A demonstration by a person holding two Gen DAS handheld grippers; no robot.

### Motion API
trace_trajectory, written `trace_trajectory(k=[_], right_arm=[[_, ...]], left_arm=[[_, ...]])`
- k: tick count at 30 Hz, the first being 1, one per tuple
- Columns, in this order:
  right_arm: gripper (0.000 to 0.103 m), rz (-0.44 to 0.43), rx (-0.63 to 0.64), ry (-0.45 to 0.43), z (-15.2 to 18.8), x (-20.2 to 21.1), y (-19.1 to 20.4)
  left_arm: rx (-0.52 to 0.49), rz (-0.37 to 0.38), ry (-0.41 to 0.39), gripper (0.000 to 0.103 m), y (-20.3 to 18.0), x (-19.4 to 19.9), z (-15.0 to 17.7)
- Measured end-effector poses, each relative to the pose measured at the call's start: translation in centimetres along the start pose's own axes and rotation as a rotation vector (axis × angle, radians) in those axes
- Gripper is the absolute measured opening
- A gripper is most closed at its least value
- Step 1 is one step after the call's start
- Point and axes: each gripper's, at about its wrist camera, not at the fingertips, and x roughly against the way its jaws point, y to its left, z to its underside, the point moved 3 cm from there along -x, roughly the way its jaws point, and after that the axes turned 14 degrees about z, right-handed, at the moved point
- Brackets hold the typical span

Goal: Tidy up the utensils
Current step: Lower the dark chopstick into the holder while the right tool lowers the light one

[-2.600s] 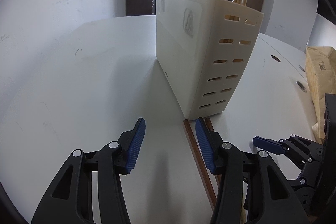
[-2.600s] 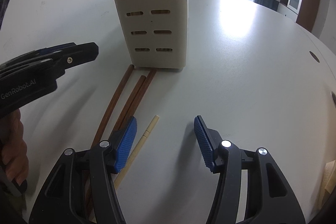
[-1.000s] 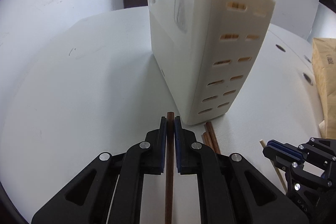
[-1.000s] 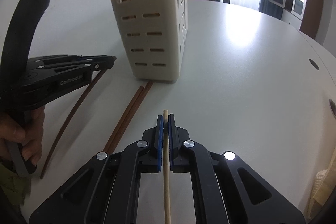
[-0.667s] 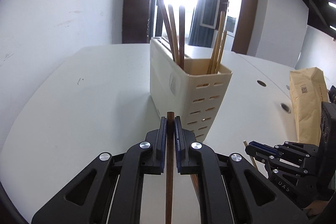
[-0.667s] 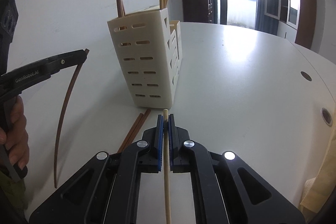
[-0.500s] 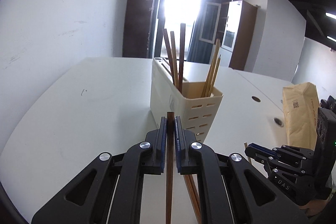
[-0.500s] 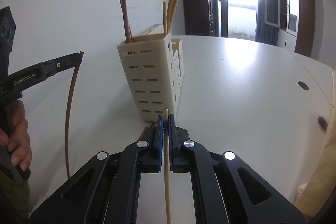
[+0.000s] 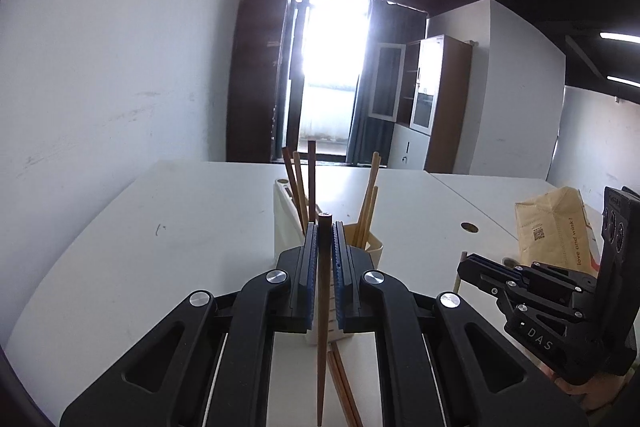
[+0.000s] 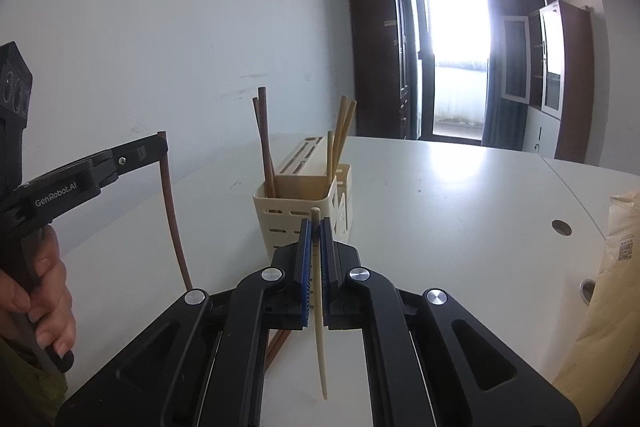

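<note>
2 tongs clamped | left tongs (image 9: pixel 324 227): brown chopstick (image 9: pixel 322 307) | right tongs (image 10: pixel 315 227): pale chopstick (image 10: pixel 318 307)

Holder (image 10: pixel 298 211) mid-table (image 10: pixel 460 195), chopsticks (image 9: pixel 342 383) before it, bag (image 9: pixel 556 231) to right.

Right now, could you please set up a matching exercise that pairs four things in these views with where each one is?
Things:
1. dark brown chopstick
2. pale chopstick
3. cream utensil holder
4. two brown chopsticks

Places:
A. standing on the white table, with chopsticks upright in it
B. lying flat on the table at the foot of the holder
C. clamped in the left tool
D. clamped in the right tool

Pairs: 1-C, 2-D, 3-A, 4-B
</note>
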Motion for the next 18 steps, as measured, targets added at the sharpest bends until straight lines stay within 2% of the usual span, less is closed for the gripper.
trace_trajectory(k=[10,18], right_arm=[[0.005,-0.013,-0.004,-0.064,-3.3,0.8,0.3],[0.005,-0.015,-0.017,-0.109,-5.0,0.1,0.3]], left_arm=[[-0.076,0.010,-0.094,0.007,-2.2,0.8,-3.7],[-0.068,0.025,-0.144,0.007,-2.9,0.3,-5.0]])
